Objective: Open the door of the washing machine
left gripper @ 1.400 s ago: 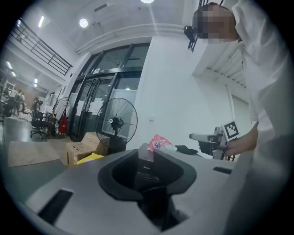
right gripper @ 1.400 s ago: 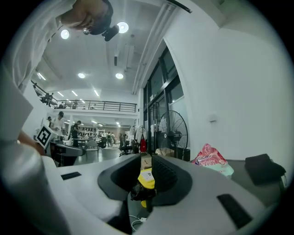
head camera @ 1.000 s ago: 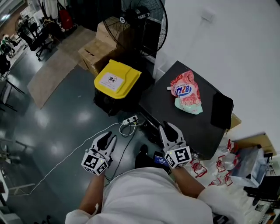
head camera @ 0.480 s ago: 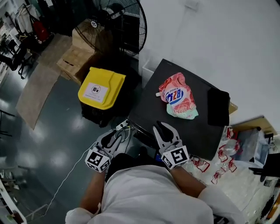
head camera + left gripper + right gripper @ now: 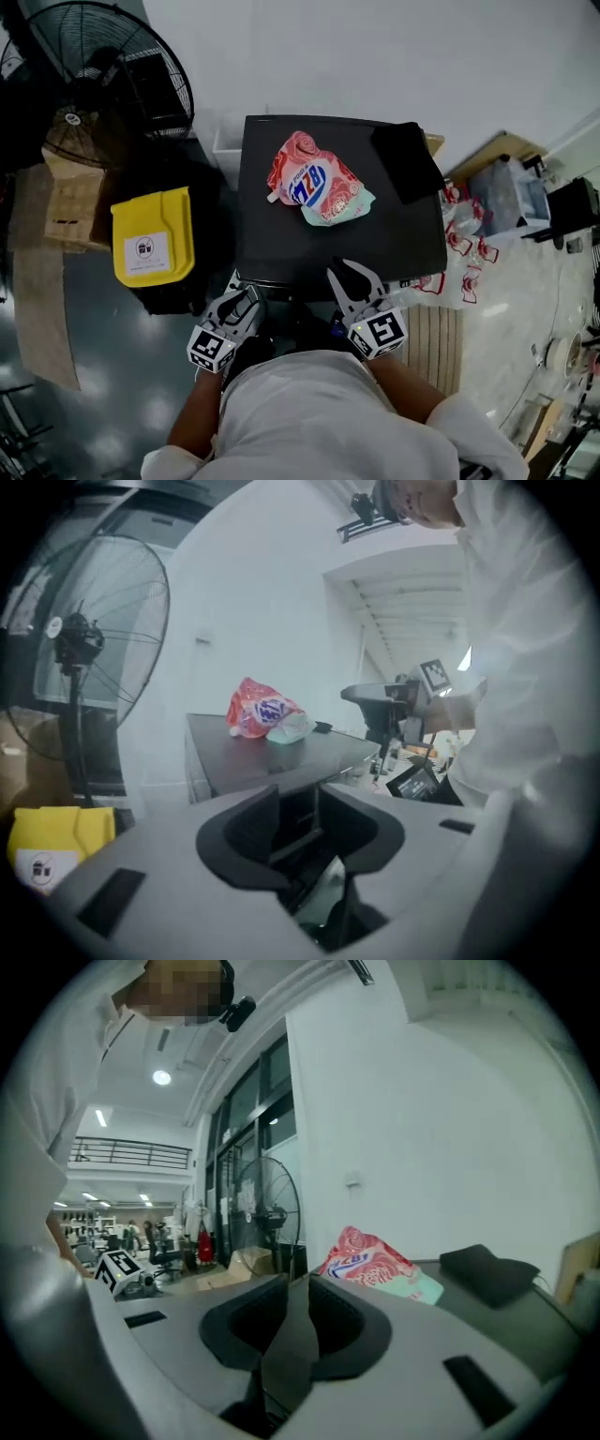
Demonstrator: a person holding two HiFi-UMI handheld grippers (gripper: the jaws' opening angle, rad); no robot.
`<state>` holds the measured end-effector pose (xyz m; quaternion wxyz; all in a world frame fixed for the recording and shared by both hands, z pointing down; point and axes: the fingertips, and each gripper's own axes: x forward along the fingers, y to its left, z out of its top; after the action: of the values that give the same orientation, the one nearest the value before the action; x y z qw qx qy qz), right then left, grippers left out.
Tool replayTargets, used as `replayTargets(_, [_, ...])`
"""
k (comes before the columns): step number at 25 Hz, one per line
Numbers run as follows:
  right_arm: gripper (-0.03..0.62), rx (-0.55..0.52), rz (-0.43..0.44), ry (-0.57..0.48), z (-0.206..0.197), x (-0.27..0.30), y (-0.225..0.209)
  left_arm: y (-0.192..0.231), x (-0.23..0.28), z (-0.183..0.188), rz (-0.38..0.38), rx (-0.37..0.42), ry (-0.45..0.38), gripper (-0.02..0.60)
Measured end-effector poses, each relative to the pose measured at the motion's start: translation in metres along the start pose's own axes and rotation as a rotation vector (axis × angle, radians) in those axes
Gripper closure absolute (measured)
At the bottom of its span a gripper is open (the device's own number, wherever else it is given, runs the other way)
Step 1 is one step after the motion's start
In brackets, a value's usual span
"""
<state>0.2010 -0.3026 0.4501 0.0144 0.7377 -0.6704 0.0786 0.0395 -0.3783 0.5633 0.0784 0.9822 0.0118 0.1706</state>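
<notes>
While you stand over the washing machine (image 5: 281, 248), its door sits on the front face, hidden under the dark top, so nothing shows it opened yet. Your left gripper (image 5: 242, 302) hangs low by the front left corner, jaws opening with nothing between them. Your right gripper (image 5: 352, 274) hovers at the front edge, jaws narrowly apart, empty. Reaching and pulling the door are likely still ahead

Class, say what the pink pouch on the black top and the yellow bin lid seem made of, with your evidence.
Pink-and-red printed pouch: likely flexible plastic film, slightly shiny; it lies crumpled and creased. Yellow bin lid: probably rigid moulded plastic, smooth; a flat panel with raised edges.
</notes>
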Motion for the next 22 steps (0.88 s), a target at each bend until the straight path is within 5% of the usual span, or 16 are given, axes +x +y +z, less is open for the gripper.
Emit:
replayTargets(7, [0.511,0.016,-0.261,0.018,-0.026,-0.024,0.015,0.005,0.016,-0.039,-0.232,0.060,0.048,0.442])
replayTargets(22, [0.511,0.110,-0.575,0.076,-0.110,-0.097,0.016,0.002,0.073,-0.181,-0.365,0.146,0.275,0.419])
